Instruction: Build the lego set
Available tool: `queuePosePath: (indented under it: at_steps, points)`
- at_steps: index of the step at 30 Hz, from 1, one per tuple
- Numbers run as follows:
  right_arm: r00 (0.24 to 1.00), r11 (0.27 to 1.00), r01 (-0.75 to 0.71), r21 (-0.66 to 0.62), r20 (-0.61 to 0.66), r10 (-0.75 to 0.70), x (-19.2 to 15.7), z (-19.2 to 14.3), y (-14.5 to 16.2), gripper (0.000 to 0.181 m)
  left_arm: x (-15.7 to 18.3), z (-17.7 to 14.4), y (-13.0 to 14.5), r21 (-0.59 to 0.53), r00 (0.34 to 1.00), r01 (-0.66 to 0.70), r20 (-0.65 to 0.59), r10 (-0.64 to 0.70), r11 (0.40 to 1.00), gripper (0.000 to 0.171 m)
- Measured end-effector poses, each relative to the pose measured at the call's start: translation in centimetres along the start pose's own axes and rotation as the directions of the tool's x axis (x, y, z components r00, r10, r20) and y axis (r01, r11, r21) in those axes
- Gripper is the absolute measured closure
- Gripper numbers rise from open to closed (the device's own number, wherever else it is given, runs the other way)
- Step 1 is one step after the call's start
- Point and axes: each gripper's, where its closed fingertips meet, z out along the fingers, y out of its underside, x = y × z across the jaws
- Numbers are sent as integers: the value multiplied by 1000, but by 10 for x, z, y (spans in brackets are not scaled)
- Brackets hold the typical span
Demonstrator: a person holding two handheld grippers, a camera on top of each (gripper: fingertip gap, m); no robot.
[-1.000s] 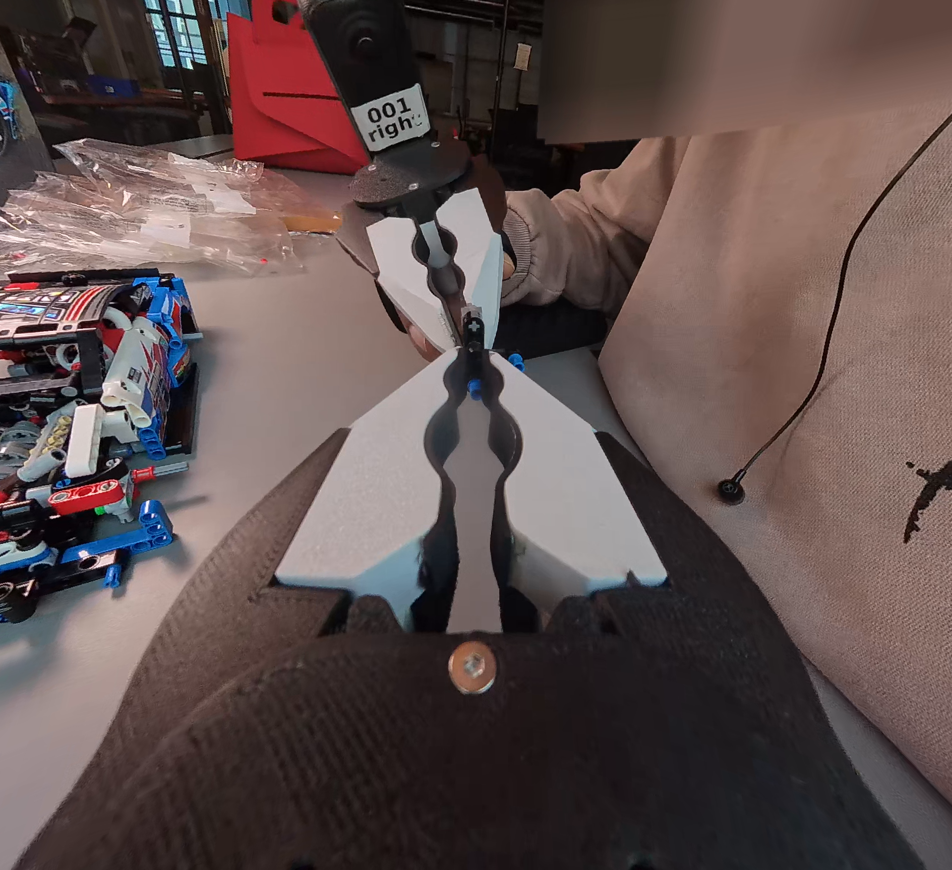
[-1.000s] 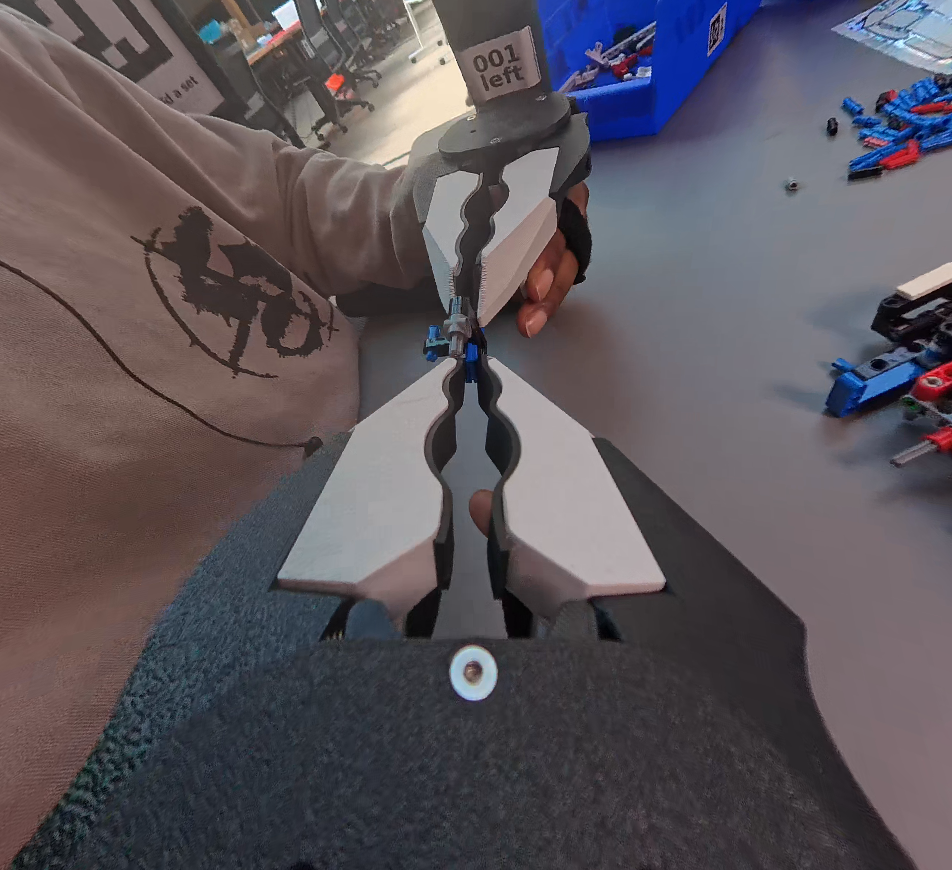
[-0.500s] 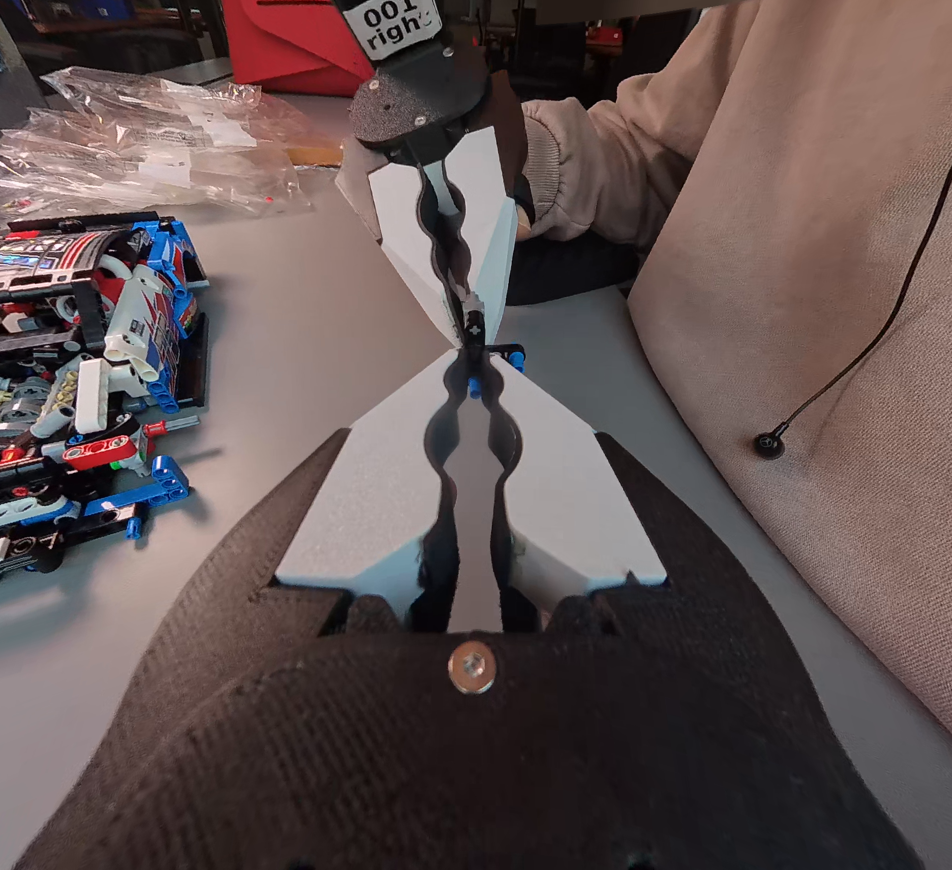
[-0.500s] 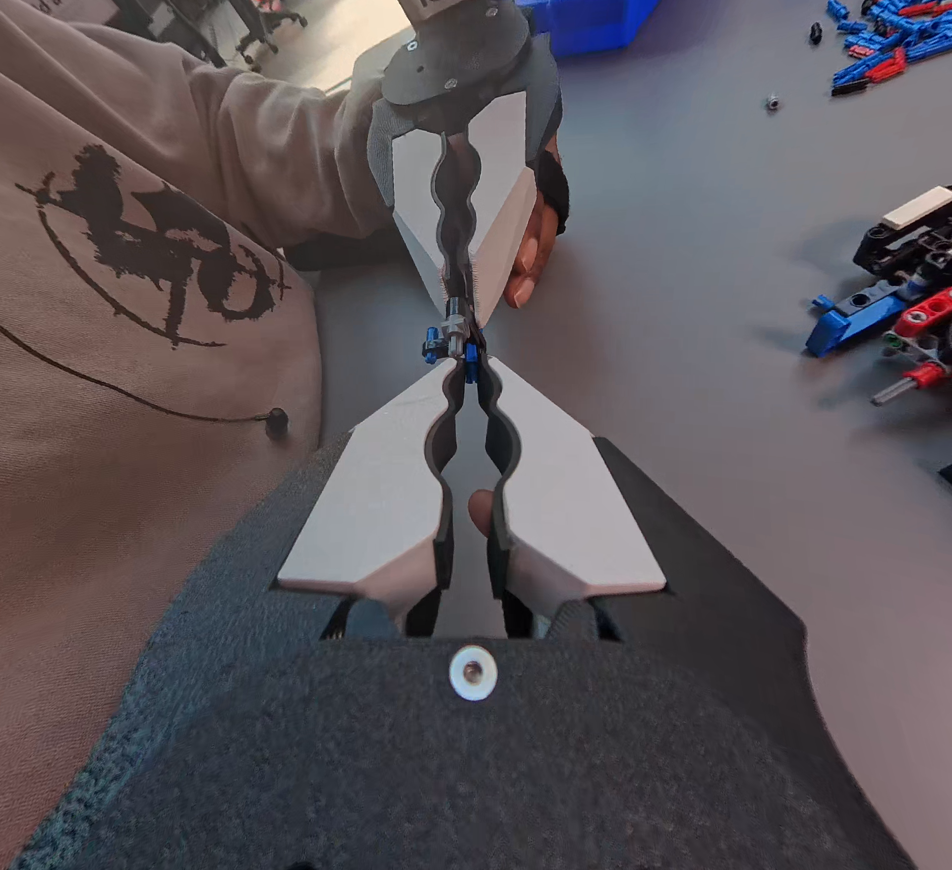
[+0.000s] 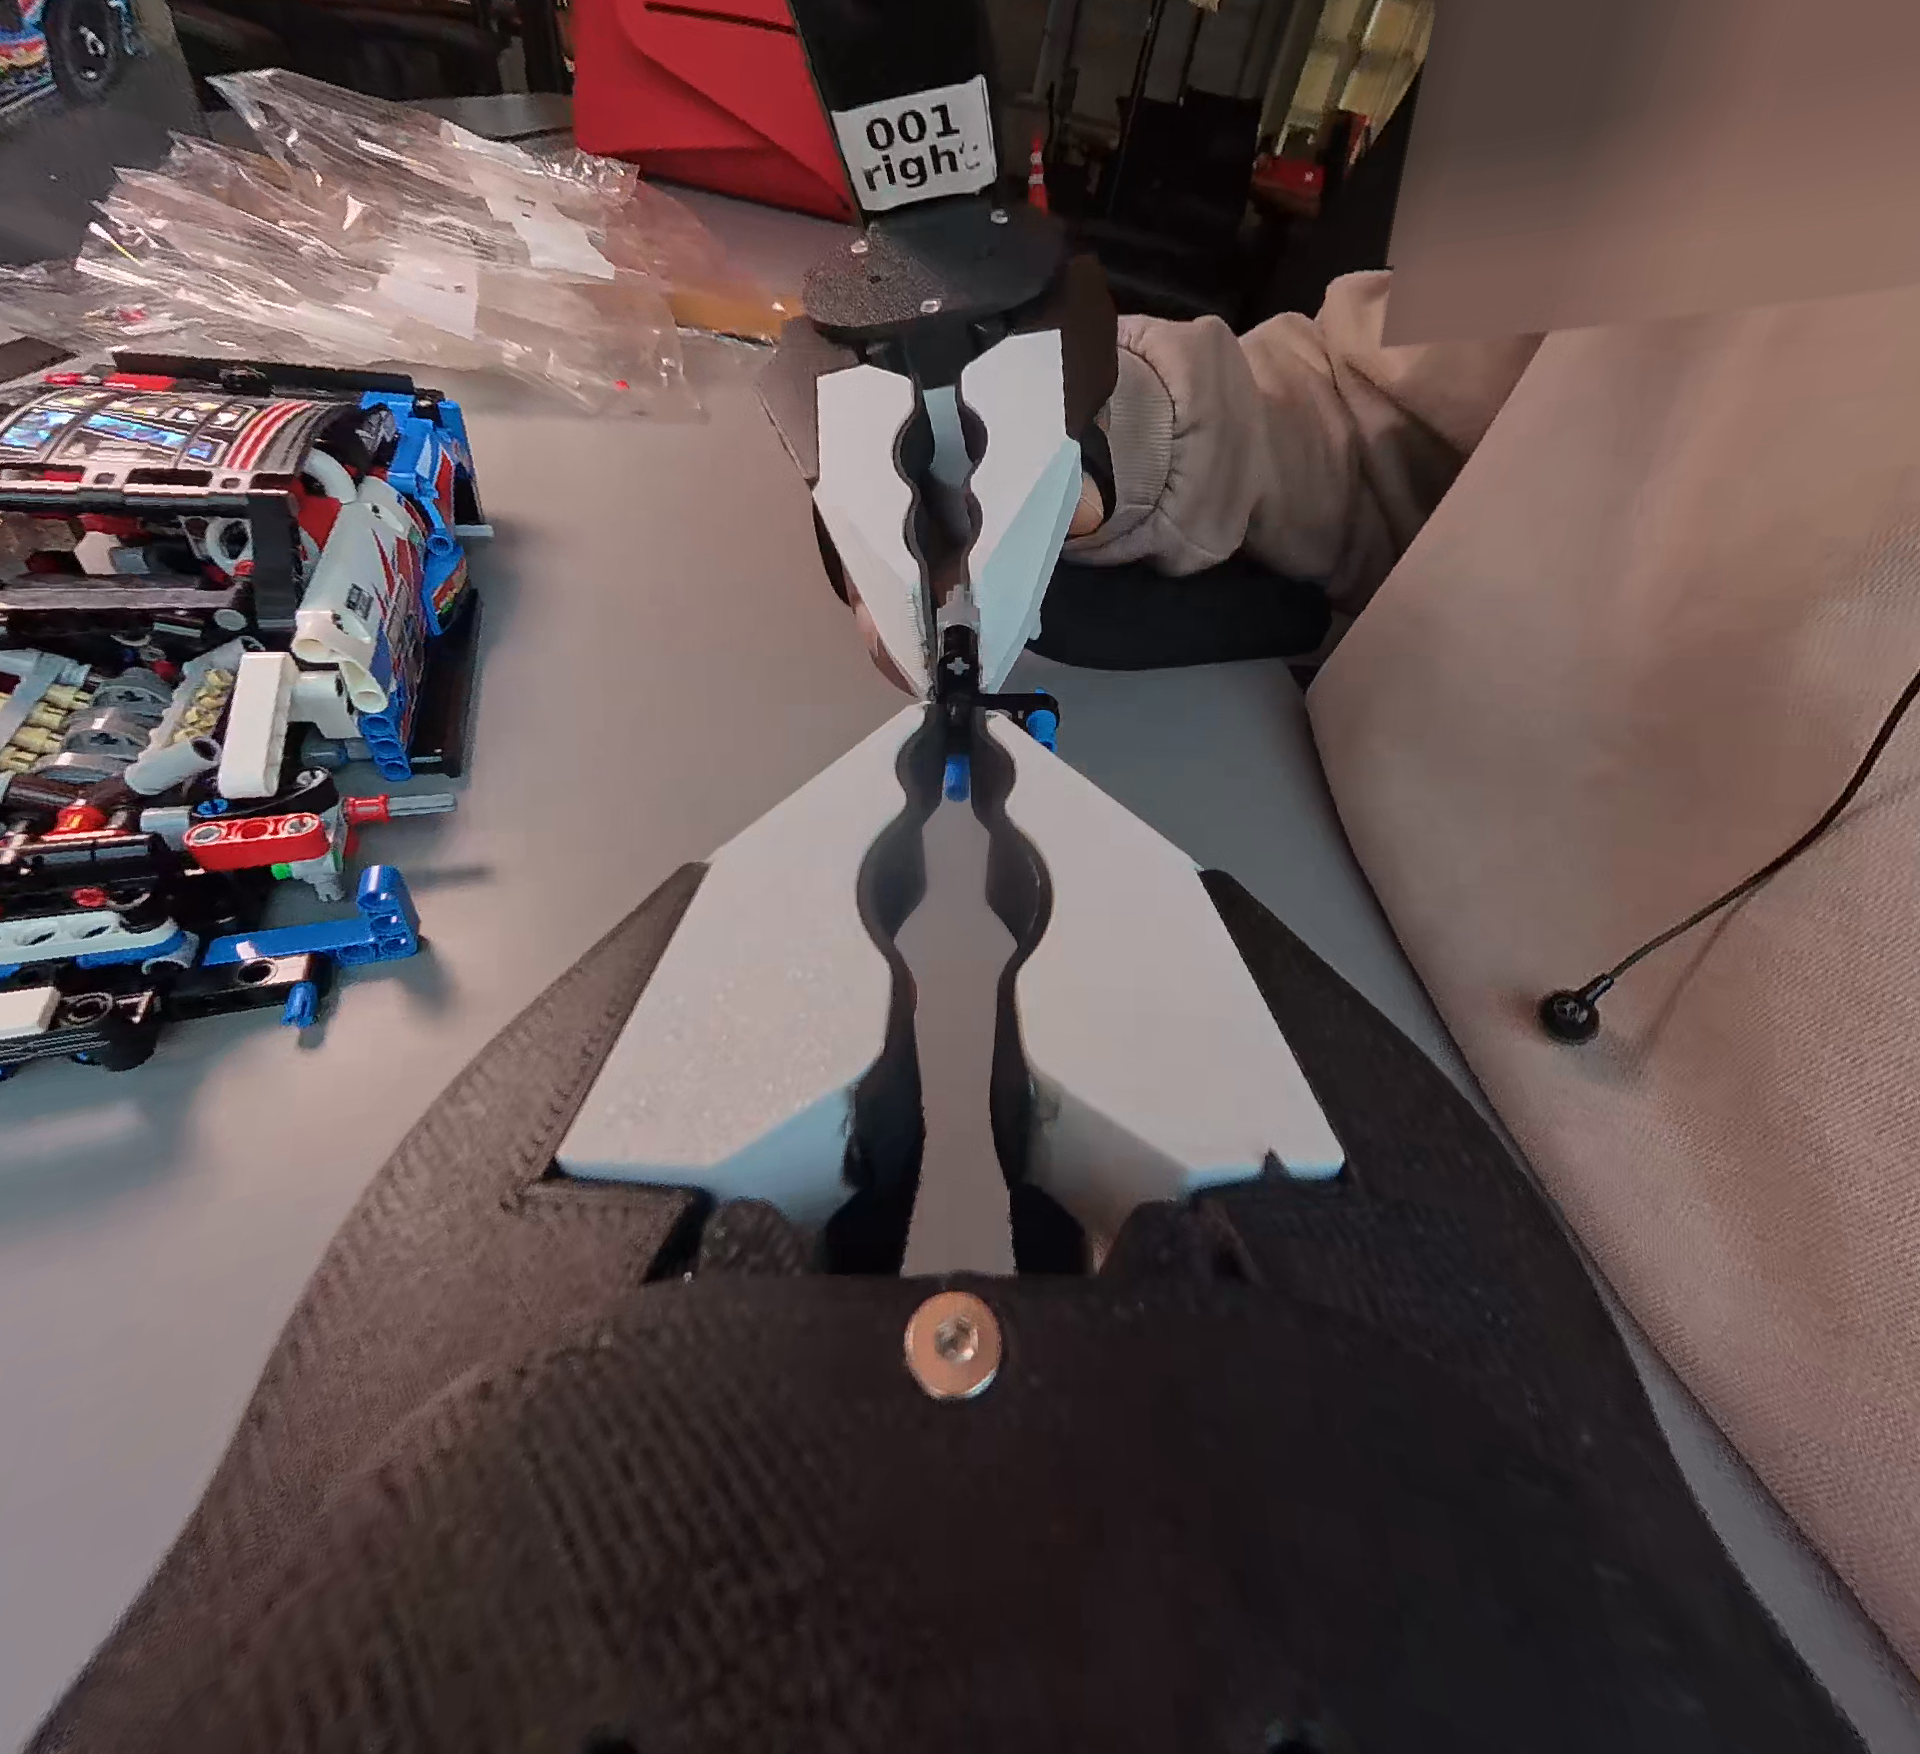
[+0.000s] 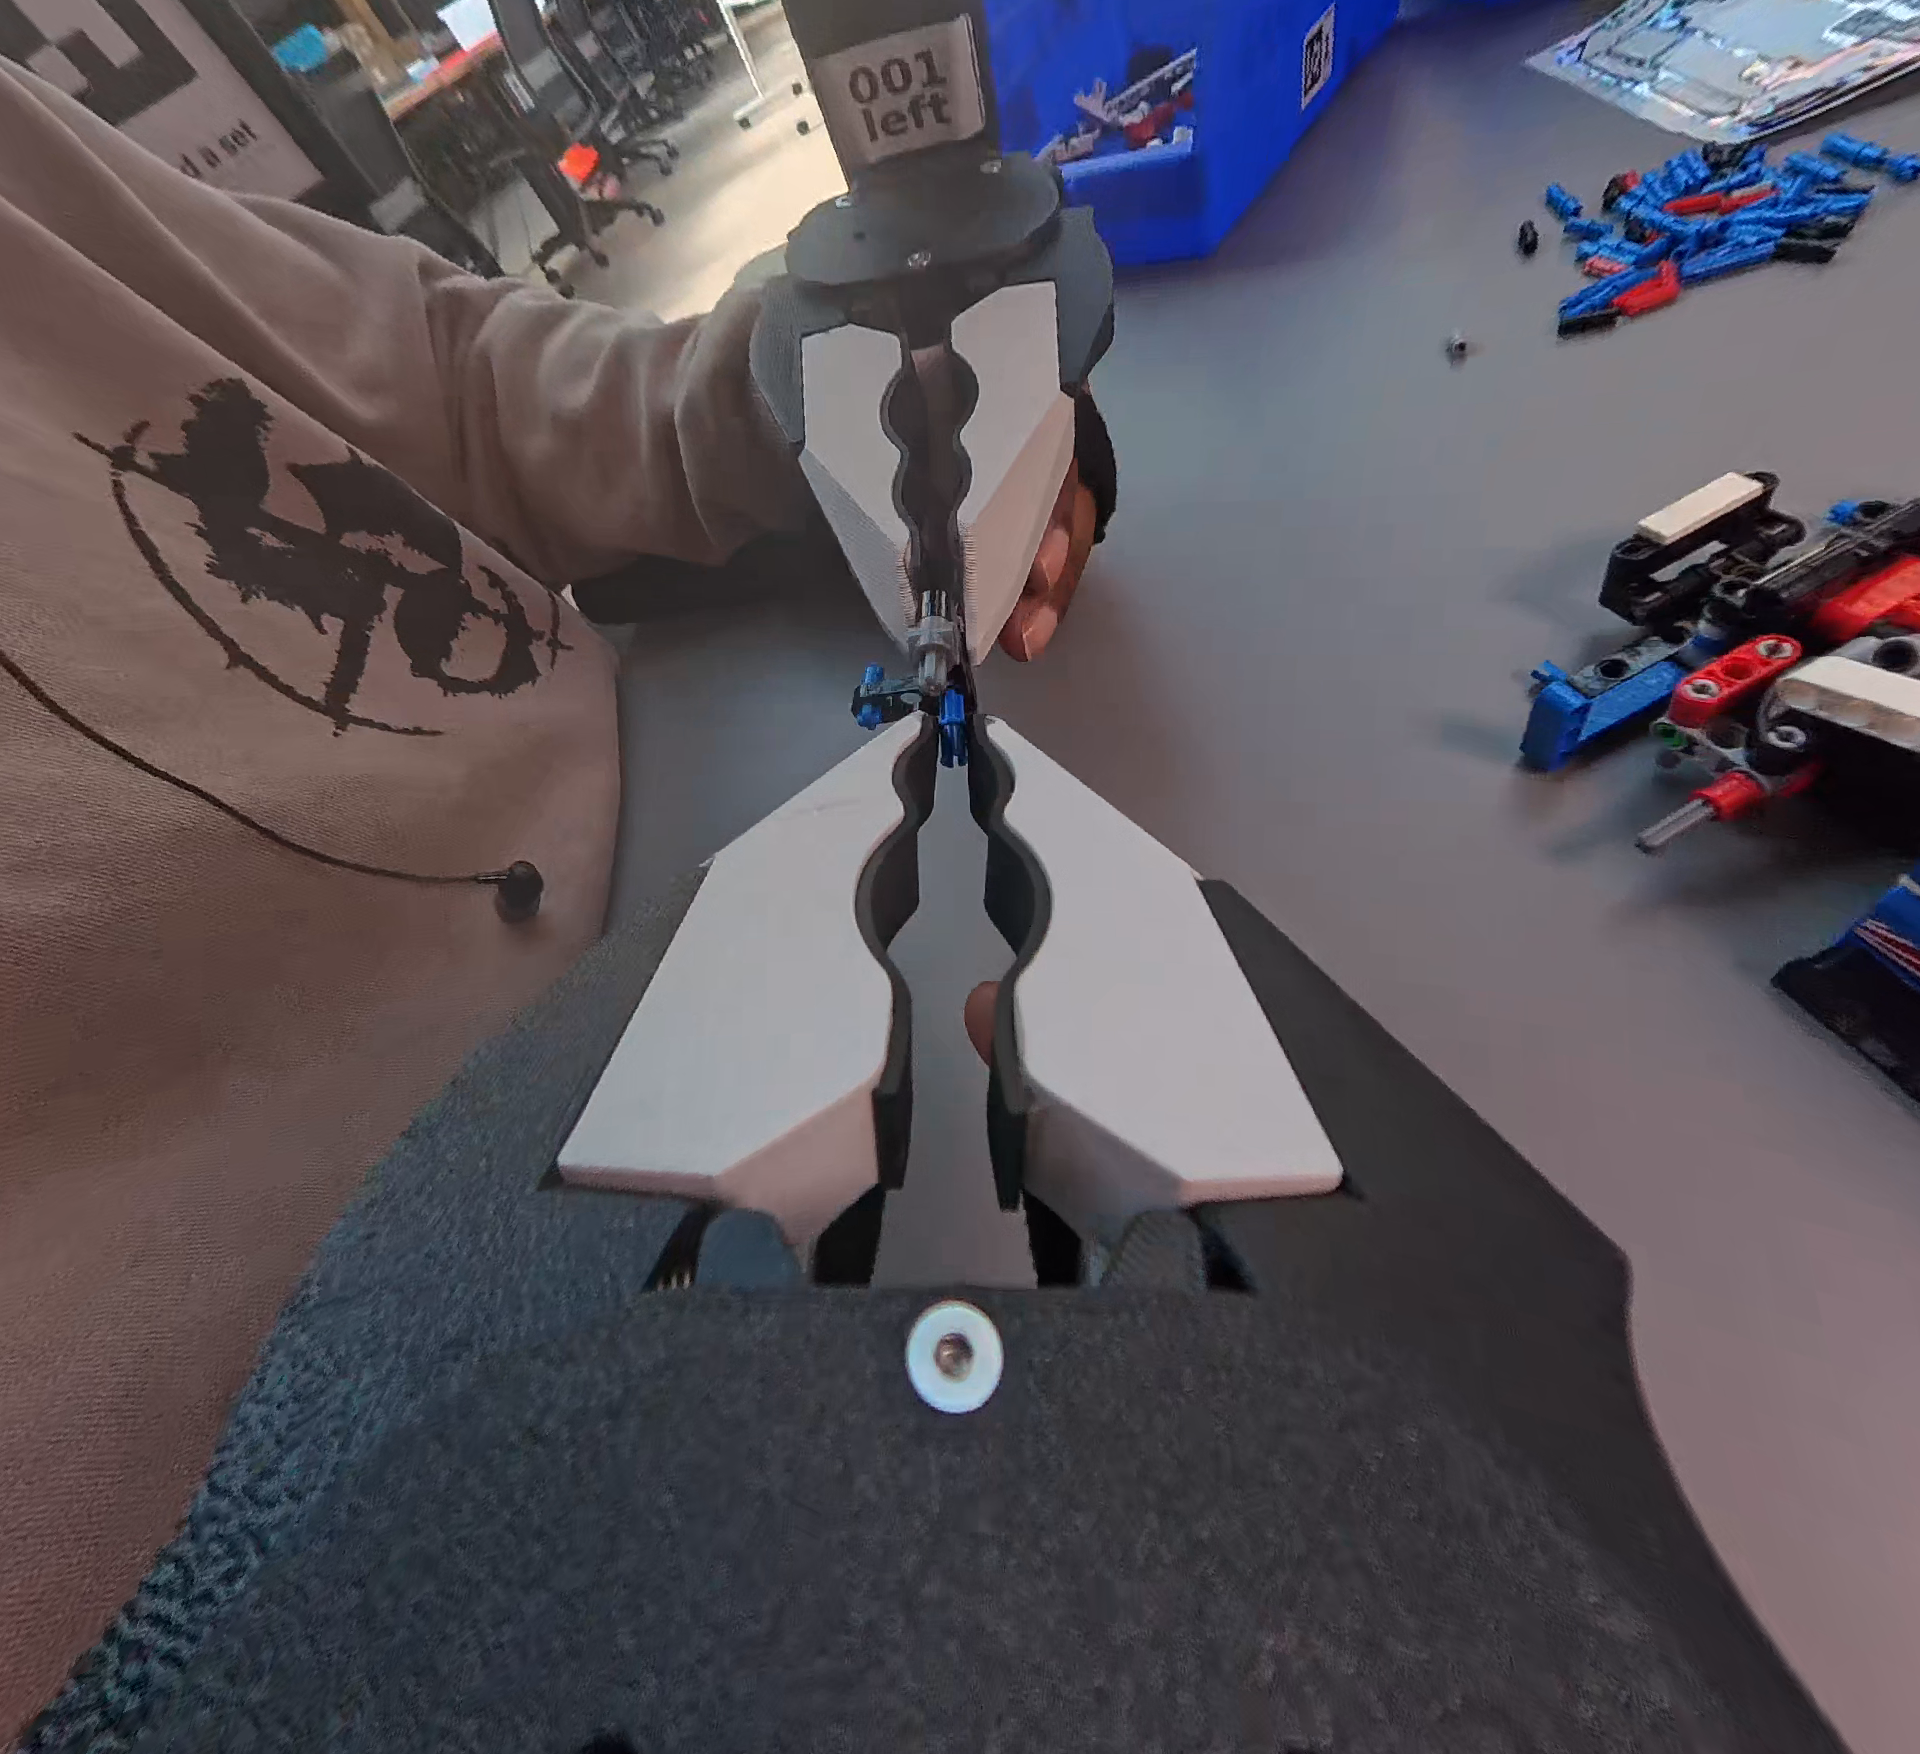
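Note:
A small black lego assembly (image 5: 960,671) with blue pins and a grey end hangs above the grey table, close to the person's chest. My left gripper (image 5: 954,730) is shut on its near end, with a blue pin (image 5: 954,775) between the fingers. My right gripper (image 5: 948,655) faces it tip to tip and is shut on the far end. In the right wrist view my right gripper (image 6: 951,734) pinches a blue pin (image 6: 950,740). There the left gripper (image 6: 937,634) holds the grey end (image 6: 932,640). A thin black arm (image 6: 881,701) sticks out sideways.
A partly built red, white and blue lego car (image 5: 208,665) sits on the table (image 5: 644,624), with clear plastic bags (image 5: 364,250) and a red bin (image 5: 675,42) behind. The right wrist view shows the car's end (image 6: 1766,665), loose blue and red pins (image 6: 1714,218), blue bins (image 6: 1195,94) and a printed sheet (image 6: 1745,31). Left and right tips are no more than a few centimetres apart.
Both grippers stay tip to tip, shut on the small assembly. The pair tilted and drew closer half a second ago, then swung back to about where it was.

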Motion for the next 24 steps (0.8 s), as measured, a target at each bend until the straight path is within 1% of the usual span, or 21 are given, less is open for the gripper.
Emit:
queuePosePath:
  at_steps: [3, 5, 9, 11, 13, 15, 17, 19, 22, 24]
  points:
    - [997, 995, 72, 66, -32, -70, 0, -3, -12, 178, -2, -3, -10, 71, 999, 52, -9, -52, 996, 169]
    - [995, 990, 93, 101, -43, -89, -1, -3, -18, 178, -1, -5, -14, 97, 997, 71, -16, -70, 993, 169]
    - [992, 983, 117, 143, -54, -111, -4, -5, -25, 178, 0, -6, -17, 112, 997, 80, -28, -78, 990, 169]
    - [995, 985, 94, 148, -35, -89, -6, -5, -26, 179, 4, -4, -15, 103, 997, 74, -39, -70, 992, 169]
    - [996, 987, 93, 133, -25, -91, -7, -6, -26, 179, 5, -3, -17, 115, 997, 68, -30, -65, 991, 169]
    - [994, 982, 111, 152, -27, -108, -9, -7, -28, 179, 5, -4, -21, 141, 997, 79, -38, -74, 987, 169]
    - [995, 974, 95, 207, -20, -93, -10, -9, -34, 179, 5, -6, -29, 189, 995, 97, -44, -90, 977, 169]
    - [997, 953, 83, 290, -14, -82, -12, -13, -44, 179, 5, -7, -39, 250, 994, 111, -47, -103, 962, 169]
    - [999, 899, 18, 437, 26, -32, -16, -20, -60, 179, 7, -8, -54, 335, 990, 137, -60, -124, 932, 169]
    - [999, 861, -21, 508, 48, -4, -18, -23, -68, 180, 8, -8, -61, 378, 988, 152, -65, -138, 913, 169]
